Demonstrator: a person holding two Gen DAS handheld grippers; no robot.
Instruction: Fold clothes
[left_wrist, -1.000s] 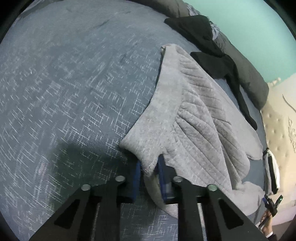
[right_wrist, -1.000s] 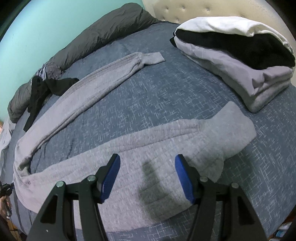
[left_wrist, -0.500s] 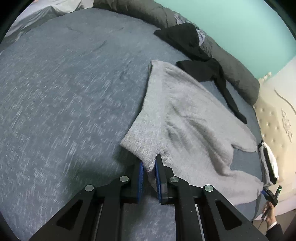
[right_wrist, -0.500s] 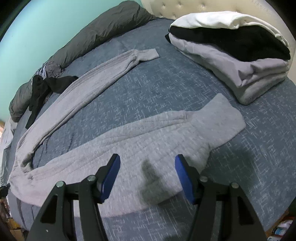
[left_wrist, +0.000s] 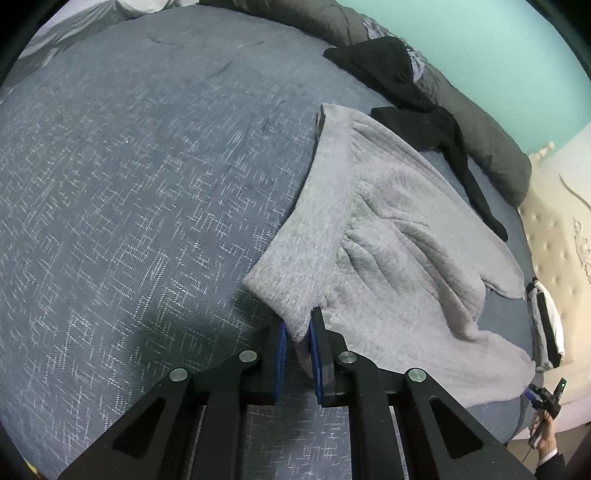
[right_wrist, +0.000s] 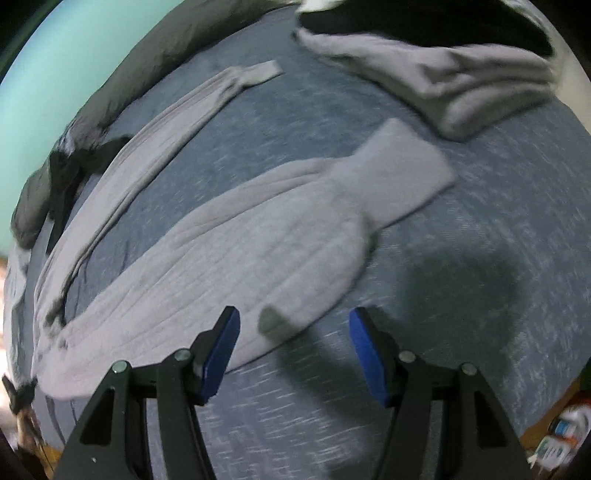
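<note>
A pair of grey ribbed trousers (left_wrist: 384, 229) lies spread on the blue-grey bedspread (left_wrist: 129, 192). My left gripper (left_wrist: 297, 332) is shut on the waistband corner nearest me, the cloth pinched between its blue pads. In the right wrist view the same grey trousers (right_wrist: 258, 236) show two legs running away toward the cuffs, the near cuff (right_wrist: 399, 173) wide and flat. My right gripper (right_wrist: 293, 345) hovers open over the near leg's edge, with nothing between its fingers. That view is motion-blurred.
A black garment (left_wrist: 417, 107) lies beyond the trousers against a dark grey duvet roll (left_wrist: 480, 122). A stack of folded clothes (right_wrist: 443, 74) sits at the far right by the cream headboard (left_wrist: 554, 236). A person's hand (left_wrist: 543, 435) shows at the bed's edge.
My left gripper closed fully on the waistband corner and drew back slightly. My right gripper, still open, slid right and toward me, off the middle of the leg to its near edge.
</note>
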